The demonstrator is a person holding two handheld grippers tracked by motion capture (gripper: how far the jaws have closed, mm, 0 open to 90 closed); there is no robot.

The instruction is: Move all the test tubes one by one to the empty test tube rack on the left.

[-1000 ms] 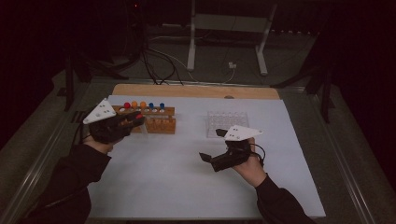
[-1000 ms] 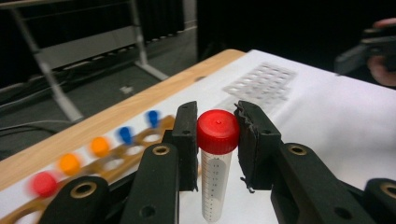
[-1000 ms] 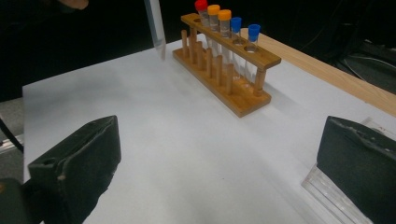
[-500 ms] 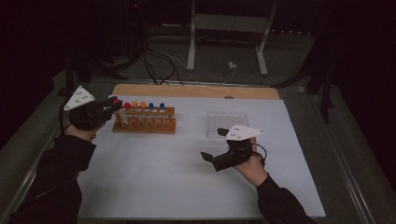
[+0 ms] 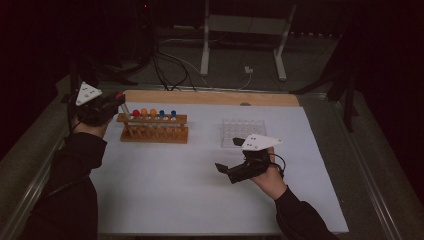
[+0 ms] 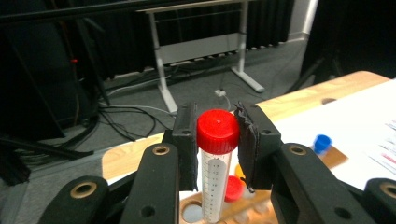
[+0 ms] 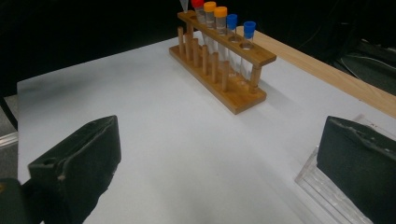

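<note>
Right gripper [image 5: 226,171] hovers with jaws spread wide and empty, nearer than the wooden rack [image 5: 154,134]. At the rack's left end, the left gripper [image 6: 215,140] clamps a red-capped tube [image 6: 216,161] upright between its pads, above the rack's holes

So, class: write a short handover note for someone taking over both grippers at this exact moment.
Left gripper: shut on the red-capped tube, held upright over the left end of the wooden rack; whether its tip is clear of the rack cannot be told.
Right gripper: open, holding nothing, low over the white mat beside the clear plastic rack.
In the wooden rack: one red, two orange and two blue capped tubes.
Done: one tube gripped.
Left: probably carry it to the clear rack, then the others; that is a guess.
</note>
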